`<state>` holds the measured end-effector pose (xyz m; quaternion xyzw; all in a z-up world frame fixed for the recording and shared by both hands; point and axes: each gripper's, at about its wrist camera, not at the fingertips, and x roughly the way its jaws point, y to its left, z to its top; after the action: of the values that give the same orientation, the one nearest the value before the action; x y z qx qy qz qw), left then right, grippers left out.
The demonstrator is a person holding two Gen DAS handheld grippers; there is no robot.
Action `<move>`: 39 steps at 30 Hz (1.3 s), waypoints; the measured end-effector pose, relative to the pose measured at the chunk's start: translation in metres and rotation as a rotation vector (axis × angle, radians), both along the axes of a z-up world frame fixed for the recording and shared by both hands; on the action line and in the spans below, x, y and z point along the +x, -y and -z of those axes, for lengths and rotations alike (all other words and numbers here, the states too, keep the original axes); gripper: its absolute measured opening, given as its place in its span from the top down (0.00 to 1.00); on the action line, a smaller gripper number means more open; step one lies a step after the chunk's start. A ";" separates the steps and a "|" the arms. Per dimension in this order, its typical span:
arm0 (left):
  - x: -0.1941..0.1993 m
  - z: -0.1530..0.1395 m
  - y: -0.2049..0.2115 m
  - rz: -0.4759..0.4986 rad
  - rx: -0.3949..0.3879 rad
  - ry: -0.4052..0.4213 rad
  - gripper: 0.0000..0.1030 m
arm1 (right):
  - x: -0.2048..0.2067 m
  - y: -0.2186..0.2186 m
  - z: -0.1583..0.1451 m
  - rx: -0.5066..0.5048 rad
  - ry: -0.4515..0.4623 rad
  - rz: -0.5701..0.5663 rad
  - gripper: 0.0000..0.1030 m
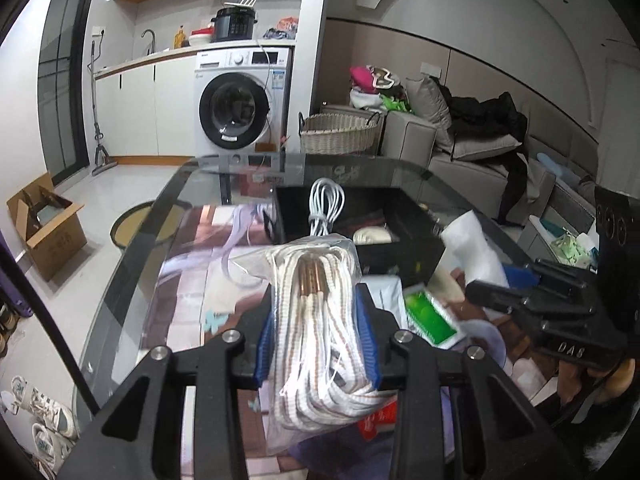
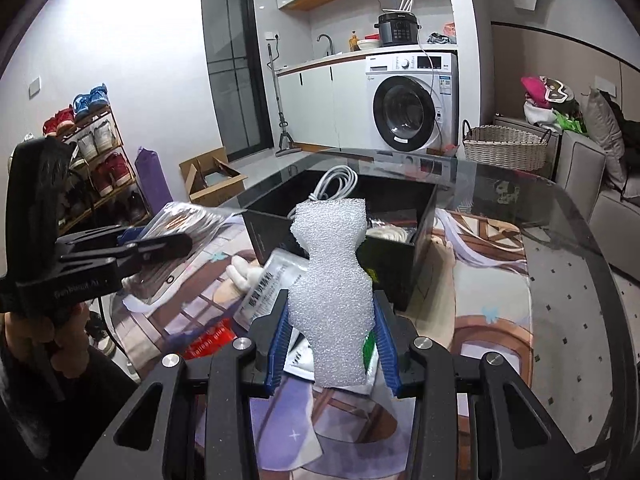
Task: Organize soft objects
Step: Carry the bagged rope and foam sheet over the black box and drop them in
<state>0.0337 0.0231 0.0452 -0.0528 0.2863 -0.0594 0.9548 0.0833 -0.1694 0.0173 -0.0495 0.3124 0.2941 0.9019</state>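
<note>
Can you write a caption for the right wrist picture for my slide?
Right gripper lifts white foam sheet toward black box on glass table.

The black box [image 2: 400, 276] stands open-topped ahead, its near wall and scattered packets [image 2: 264, 292] blocking a low approach.

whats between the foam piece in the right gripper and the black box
In the right wrist view, a white printed packet lies on the table between the foam piece, clamped in the right hand-held gripper, and the black box; otherwise that stretch is bare.
</note>
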 end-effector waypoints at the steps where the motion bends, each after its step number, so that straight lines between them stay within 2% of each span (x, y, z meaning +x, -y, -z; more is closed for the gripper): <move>1: 0.002 -0.003 0.000 0.002 -0.003 0.006 0.67 | 0.000 -0.001 -0.002 -0.001 0.004 -0.001 0.62; 10: 0.032 -0.032 0.007 0.037 0.030 0.061 0.67 | 0.024 -0.007 -0.030 0.001 0.011 -0.001 0.62; 19: 0.075 -0.045 0.013 0.077 0.045 0.078 0.67 | 0.067 -0.020 -0.046 -0.039 -0.007 0.000 0.62; 24: 0.099 -0.034 0.017 0.081 0.035 0.054 0.67 | 0.099 -0.022 -0.043 -0.037 -0.030 0.024 0.62; 28: 0.116 -0.022 0.019 0.079 0.020 0.021 0.67 | 0.109 -0.022 -0.038 -0.018 -0.049 0.034 0.62; 39: 0.140 -0.007 0.027 0.115 0.043 -0.008 0.67 | 0.141 -0.035 -0.018 -0.070 -0.110 0.045 0.62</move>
<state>0.1732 -0.0038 0.0518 -0.0161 0.2939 -0.1076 0.9496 0.2243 -0.1342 0.0353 -0.0576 0.3725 0.2651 0.8875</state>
